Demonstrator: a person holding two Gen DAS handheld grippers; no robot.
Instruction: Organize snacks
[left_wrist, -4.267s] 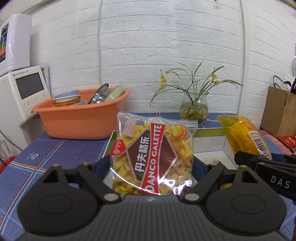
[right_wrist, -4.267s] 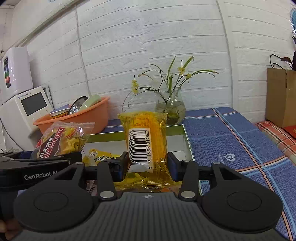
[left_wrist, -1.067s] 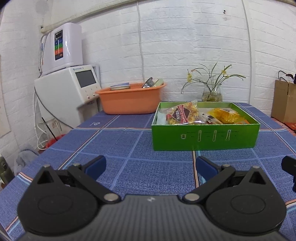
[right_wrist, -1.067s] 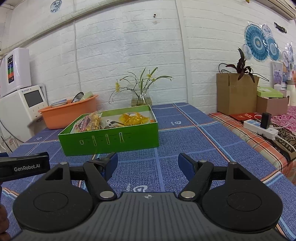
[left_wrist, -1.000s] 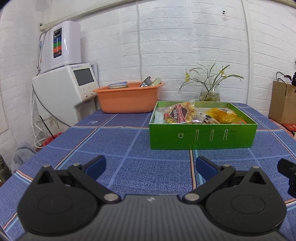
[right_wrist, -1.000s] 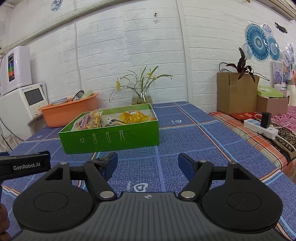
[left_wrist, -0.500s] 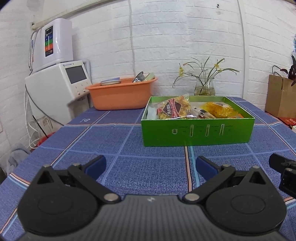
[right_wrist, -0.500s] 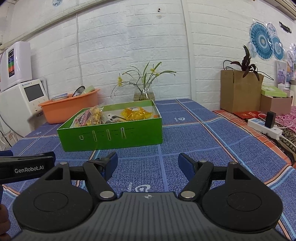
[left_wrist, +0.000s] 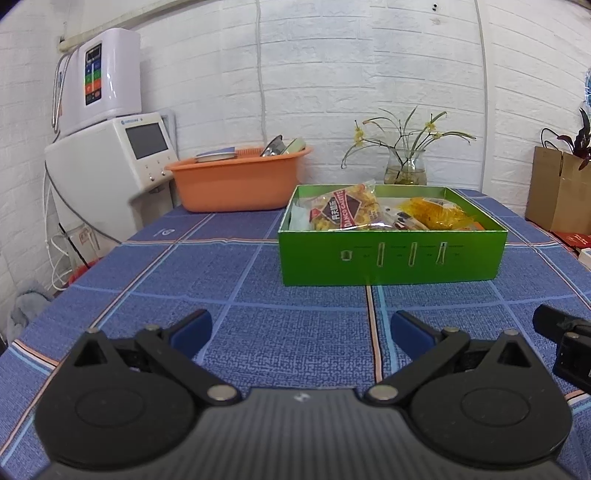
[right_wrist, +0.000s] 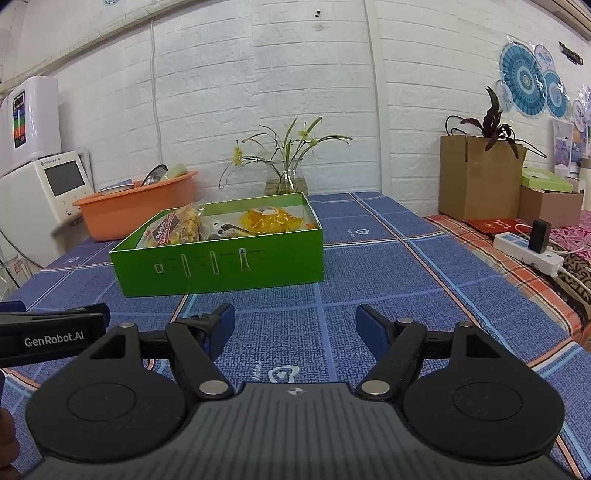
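A green box (left_wrist: 391, 258) stands on the blue checked tablecloth, also in the right wrist view (right_wrist: 221, 264). In it lie a Danco Galette snack bag (left_wrist: 343, 212) at the left, a yellow snack packet (left_wrist: 432, 214) at the right and small packets between them. The same bag (right_wrist: 177, 227) and yellow packet (right_wrist: 271, 220) show in the right wrist view. My left gripper (left_wrist: 301, 330) is open and empty, low over the cloth, well in front of the box. My right gripper (right_wrist: 295, 325) is open and empty beside it.
An orange basin (left_wrist: 240, 181) with dishes and a white appliance (left_wrist: 110, 162) stand at the back left. A glass vase with flowers (left_wrist: 404, 170) is behind the box. A cardboard box with a plant (right_wrist: 480, 177) and a power strip (right_wrist: 528, 251) lie to the right.
Both grippers let go of their snack packets, which now lie in the green box, and drew back from it. Over the last second the views shifted only slightly.
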